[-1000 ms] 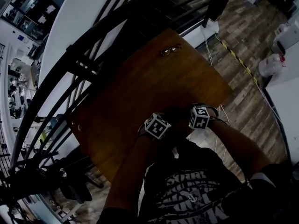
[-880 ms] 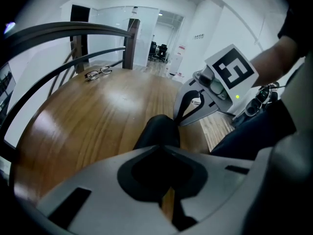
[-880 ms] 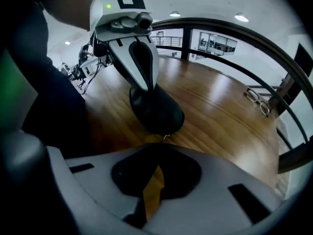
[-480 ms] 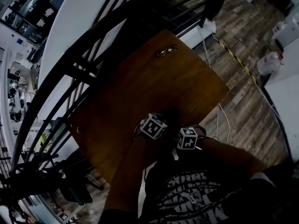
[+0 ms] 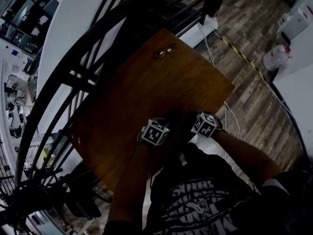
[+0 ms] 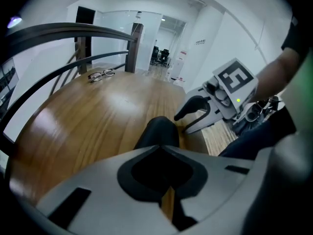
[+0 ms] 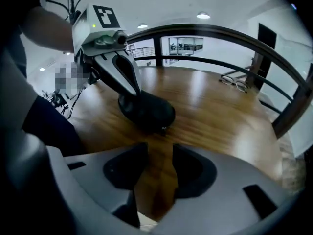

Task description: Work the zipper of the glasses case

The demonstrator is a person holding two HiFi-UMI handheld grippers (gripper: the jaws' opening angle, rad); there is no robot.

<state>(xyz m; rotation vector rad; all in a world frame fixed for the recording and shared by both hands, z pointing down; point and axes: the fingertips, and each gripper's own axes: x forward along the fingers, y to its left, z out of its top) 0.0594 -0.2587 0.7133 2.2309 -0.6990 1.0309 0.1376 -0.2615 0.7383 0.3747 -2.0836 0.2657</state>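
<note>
R gripper newly agape, empty — case near edge

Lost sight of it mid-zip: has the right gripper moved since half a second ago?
Yes. In the head view the right gripper has moved up and right, back to the table's near edge. Its jaws have just been opening, with nothing between them.

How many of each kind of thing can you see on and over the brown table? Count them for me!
Glasses case: 1
Pair of glasses: 1
Grippers: 2 (left gripper, right gripper)
Total: 4
</note>
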